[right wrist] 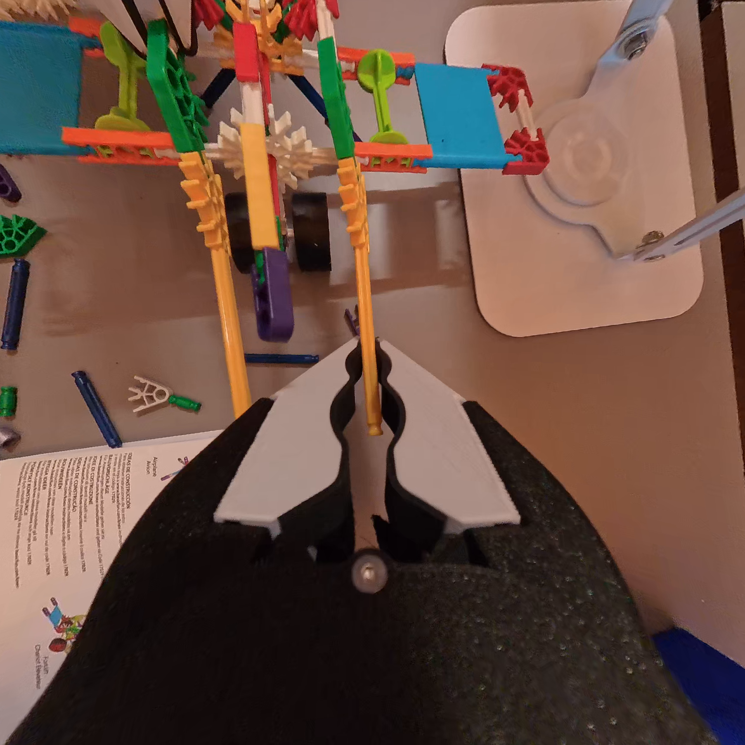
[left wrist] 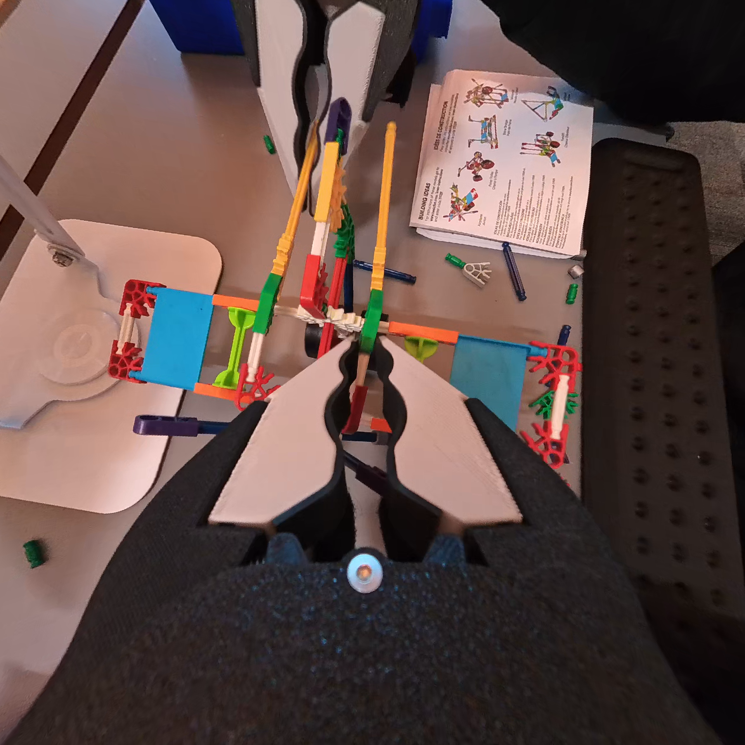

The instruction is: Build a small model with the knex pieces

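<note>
A colourful construction-toy model (left wrist: 177, 334) with blue panels, orange and red connectors, yellow rods and black wheels (right wrist: 310, 229) stands on the grey table. My left gripper (left wrist: 365, 348) is shut on a pale rod (left wrist: 361, 373) just below the model's green connector. My right gripper (right wrist: 369, 346) is shut on the end of a long yellow rod (right wrist: 365, 290) that sticks out from the model. The right gripper also shows at the top of the left wrist view (left wrist: 322, 161), around that same yellow rod. A second yellow rod (left wrist: 387, 181) ends free.
An instruction booklet (left wrist: 504, 161) lies beside the model. A white stand base (left wrist: 80, 363) sits under one blue wing. Loose blue rods (left wrist: 514, 270), small green pieces (left wrist: 34, 554), a white connector (left wrist: 477, 272) and a purple piece (left wrist: 165, 425) are scattered about. A black dotted mat (left wrist: 645, 322) and a blue bin (left wrist: 197, 24) border the area. Spacing between my two grippers at the tips: around 12 centimeters.
</note>
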The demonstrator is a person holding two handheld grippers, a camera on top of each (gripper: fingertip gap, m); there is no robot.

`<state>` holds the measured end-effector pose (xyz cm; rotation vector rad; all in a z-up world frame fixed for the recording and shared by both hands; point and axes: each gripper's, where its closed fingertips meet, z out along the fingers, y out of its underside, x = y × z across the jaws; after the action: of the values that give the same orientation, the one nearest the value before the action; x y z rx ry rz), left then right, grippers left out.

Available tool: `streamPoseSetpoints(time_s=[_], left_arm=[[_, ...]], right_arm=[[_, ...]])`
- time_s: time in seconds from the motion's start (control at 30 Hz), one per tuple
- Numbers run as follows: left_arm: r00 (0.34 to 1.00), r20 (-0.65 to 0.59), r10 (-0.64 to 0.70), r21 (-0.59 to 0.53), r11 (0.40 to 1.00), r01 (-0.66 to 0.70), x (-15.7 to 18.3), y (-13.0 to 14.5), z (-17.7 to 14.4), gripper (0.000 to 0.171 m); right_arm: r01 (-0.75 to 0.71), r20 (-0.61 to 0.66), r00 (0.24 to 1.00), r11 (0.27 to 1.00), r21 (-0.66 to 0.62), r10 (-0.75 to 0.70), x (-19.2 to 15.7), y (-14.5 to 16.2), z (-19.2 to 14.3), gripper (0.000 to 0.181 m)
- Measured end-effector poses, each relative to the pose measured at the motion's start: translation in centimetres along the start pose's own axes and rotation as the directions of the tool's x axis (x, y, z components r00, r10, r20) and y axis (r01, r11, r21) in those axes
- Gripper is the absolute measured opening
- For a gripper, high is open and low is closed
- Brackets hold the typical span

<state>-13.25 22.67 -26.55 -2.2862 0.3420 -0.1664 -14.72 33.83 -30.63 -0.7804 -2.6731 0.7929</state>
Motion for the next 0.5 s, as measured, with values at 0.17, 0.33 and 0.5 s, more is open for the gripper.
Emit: streamPoseSetpoints(time_s=[0.17,0.33,0.5], left_arm=[[1.0,0.0,0.002,-0.002,1.0,-0.002,0.0,0.1,0.1,0.014],[1.0,0.005,-0.001,0.001,1.0,0.001,0.0,0.2,-0.3,0.02],[0.999,0.028,-0.02,0.022,1.0,0.019,-0.4,0.5,-1.9,0.025]], right_arm=[[-0.008,-0.024,1.0,0.999,0.038,0.009,0.3,-1.0,-0.5,0.004],[0.004,-0.058,0.998,0.999,0.049,-0.001,0.6,-1.2,-1.4,0.015],[0.02,-0.097,0.995,0.999,0.032,-0.017,1.0,-0.9,-2.0,0.016]])
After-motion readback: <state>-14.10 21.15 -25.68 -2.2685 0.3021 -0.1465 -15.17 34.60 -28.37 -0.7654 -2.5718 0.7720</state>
